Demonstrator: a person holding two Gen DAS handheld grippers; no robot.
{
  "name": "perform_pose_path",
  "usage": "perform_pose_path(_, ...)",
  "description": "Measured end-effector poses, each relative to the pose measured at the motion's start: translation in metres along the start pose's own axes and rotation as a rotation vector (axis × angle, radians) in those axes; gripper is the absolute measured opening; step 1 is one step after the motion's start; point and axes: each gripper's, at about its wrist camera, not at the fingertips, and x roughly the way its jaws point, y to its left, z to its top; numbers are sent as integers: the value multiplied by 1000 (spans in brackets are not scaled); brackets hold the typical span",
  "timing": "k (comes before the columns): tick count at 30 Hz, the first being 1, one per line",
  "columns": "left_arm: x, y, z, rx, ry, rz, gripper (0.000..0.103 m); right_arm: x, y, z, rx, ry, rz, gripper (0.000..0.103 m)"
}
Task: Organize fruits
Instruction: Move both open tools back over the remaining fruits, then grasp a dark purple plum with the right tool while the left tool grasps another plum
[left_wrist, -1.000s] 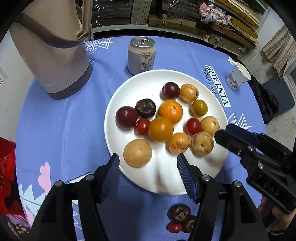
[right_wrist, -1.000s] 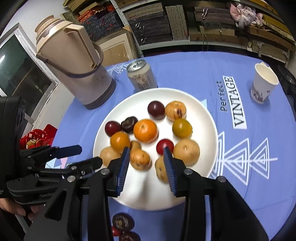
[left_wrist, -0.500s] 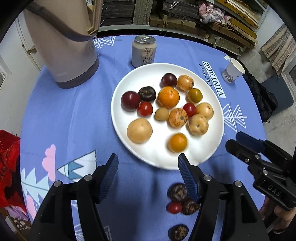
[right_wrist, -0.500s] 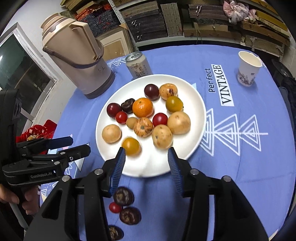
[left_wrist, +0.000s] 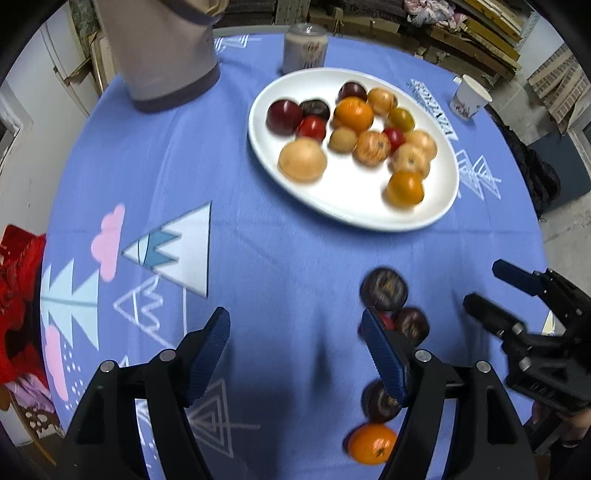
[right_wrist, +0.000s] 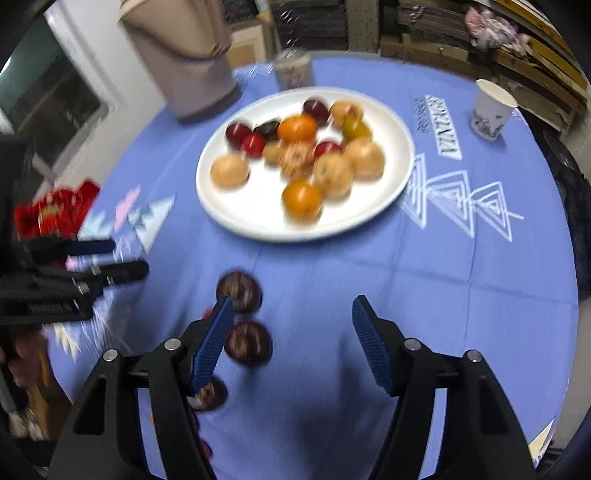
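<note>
Both grippers have drawn back from the white plate toward the near edge of the blue tablecloth, so the plate now lies farther up in both wrist views. The right gripper, whose jaws stood narrow over the plate a second ago beside a speckled fruit, has just been opening; its fingers are now spread over bare cloth with nothing between them. The left gripper has also just been opening and is spread wide, empty. An orange fruit that sat mid-pile now rests alone near the plate's front rim. Loose dark fruits and an orange lie on the cloth by the left gripper's right finger
</note>
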Motion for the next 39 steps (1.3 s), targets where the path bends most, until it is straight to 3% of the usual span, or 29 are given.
perform_pose_path(4, 6, 7, -15, -15, 28, 10, 74, 20, 16, -18, -48, 58, 7, 63)
perform_pose_path(9, 7, 13, -25, -31, 39, 17, 74, 42, 35, -28, -124, 96, -5, 53)
perform_pose_path(13, 6, 14, -29, -38, 40, 21, 74, 56, 45, -28, -158, 103, -18, 42)
perform_pose_path(16, 6, 12, -29, -36, 42, 23, 74, 57, 47, -27, -172, 91, -27, 42)
perform_pose_path(22, 11, -3, -22, -8, 41, 4, 74, 39, 17, -25, -56, 73, 32, 41)
perform_pose_path(34, 57, -77, 12, 171, 54, -37, 74, 9, -41, -39, 93, 48, 31, 41)
perform_pose_path(36, 65, -83, 14, 187, 60, -38, 69, 8, -48, -40, 105, 48, 30, 41)
perform_pose_path(37, 72, -86, 15, 199, 69, -39, 57, 8, -49, -40, 107, 48, 31, 41)
perform_pose_path(39, 81, -88, 13, 196, 103, -45, 43, 8, -51, -40, 111, 47, 34, 41)
